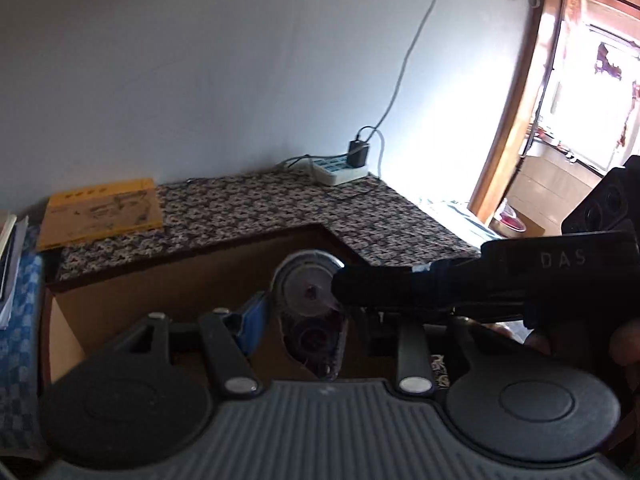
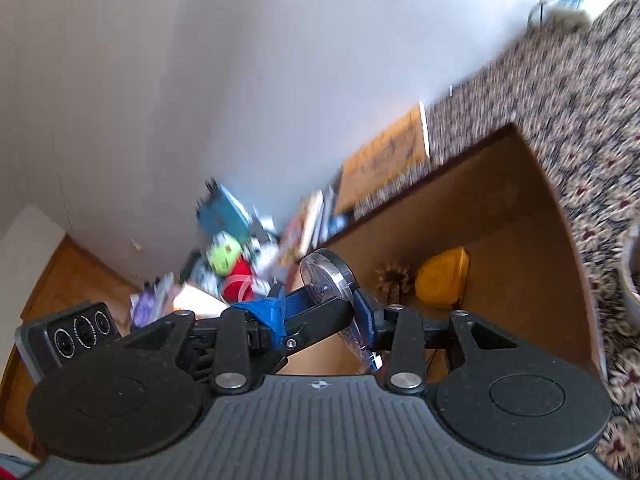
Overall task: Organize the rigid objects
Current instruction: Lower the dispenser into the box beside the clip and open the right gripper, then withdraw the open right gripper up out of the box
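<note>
Booklet left, power strip behind open drawer

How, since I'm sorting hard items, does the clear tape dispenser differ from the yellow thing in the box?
The tape dispenser is clear, with wheels showing inside; the yellow thing is solid-coloured. The tape dispenser is held up in the left gripper; the yellow thing lies on the floor of the box. Both look small and rounded.
</note>
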### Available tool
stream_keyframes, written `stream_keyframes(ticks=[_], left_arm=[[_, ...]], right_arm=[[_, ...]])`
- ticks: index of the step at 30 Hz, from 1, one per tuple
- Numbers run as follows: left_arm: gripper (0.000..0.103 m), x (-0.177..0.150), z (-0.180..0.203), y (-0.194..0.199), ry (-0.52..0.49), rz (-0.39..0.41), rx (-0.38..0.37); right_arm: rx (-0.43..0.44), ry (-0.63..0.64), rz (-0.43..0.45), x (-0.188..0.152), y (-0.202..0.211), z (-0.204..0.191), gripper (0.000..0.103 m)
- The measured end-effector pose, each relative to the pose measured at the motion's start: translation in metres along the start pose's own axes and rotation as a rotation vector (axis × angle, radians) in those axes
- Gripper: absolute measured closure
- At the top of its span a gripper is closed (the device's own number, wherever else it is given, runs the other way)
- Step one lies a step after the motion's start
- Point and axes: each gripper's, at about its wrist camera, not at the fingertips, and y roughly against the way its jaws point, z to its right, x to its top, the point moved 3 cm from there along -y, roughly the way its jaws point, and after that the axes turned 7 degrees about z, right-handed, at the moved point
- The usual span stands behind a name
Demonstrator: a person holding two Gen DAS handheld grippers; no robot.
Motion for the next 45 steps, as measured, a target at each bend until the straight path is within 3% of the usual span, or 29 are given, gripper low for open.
stream_keyframes(ticks=[8,15,22,33,45], left_arm=[[0.072,-0.036,-0.054,-0.045,0.179,-0.196,0.143],[0.072,-0.048,-0.063,-0.07,0.217,-0.354,0.221],[0.072,-0.046,-0.067,-0.076,0.229,-0.441,0.284],[0.07,-0.043,-0.066,-0.066,0.156,-0.434,0.366],[0.036,-0.031,-0.06,-0.031,0.092,-0.357,0.407]], right_arm=[[-0.122,-0.079,-0.267,-0.011,-0.076,0.034,0.081],[-0.201,-0.057,-0.33,-0.019,-0.087,0.031,0.081],[-0.252,-0.039,-0.328,-0.023,-0.09,0.03,0.081],[-0.304,0.025,-0.236,-0.026,-0.082,0.015,0.081],[-0.377,0.149,-0.076,-0.038,-0.052,-0.023,0.081]])
